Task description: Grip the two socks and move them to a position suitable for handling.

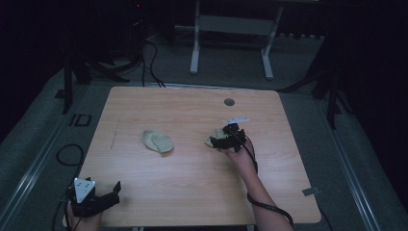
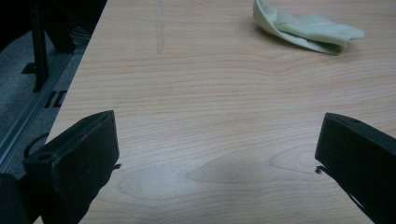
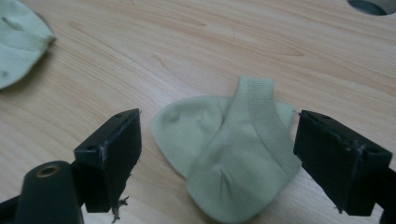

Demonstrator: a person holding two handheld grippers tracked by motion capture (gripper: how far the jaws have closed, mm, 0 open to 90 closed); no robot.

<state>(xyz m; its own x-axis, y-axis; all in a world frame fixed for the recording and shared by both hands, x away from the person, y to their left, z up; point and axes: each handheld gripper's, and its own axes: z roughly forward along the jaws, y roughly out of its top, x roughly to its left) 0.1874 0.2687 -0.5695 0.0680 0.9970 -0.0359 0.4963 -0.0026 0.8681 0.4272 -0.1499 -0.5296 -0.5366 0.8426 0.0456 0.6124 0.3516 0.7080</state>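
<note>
At the lower left of the high view, the left gripper (image 1: 117, 188) rests at the near corner of the desk (image 1: 192, 192), its jaws spread wide with nothing between them; in the left gripper view the same jaws stand far apart over bare wood. Farther in, right of the frame's centre, the right gripper (image 1: 217, 140) sits low over a pale green sock (image 1: 212, 139). In the right gripper view that sock (image 3: 233, 154) lies crumpled between the two jaws, ribbed cuff folded across its top, and the jaws are apart on either side of it: the left one is clear of the fabric, the right one just beside the cuff. A second pale green sock (image 1: 158, 141) lies flat on the desk left of centre, well apart from the first. At the far edge, a round grey cable hole (image 1: 229, 102) sits in the desktop.
</note>
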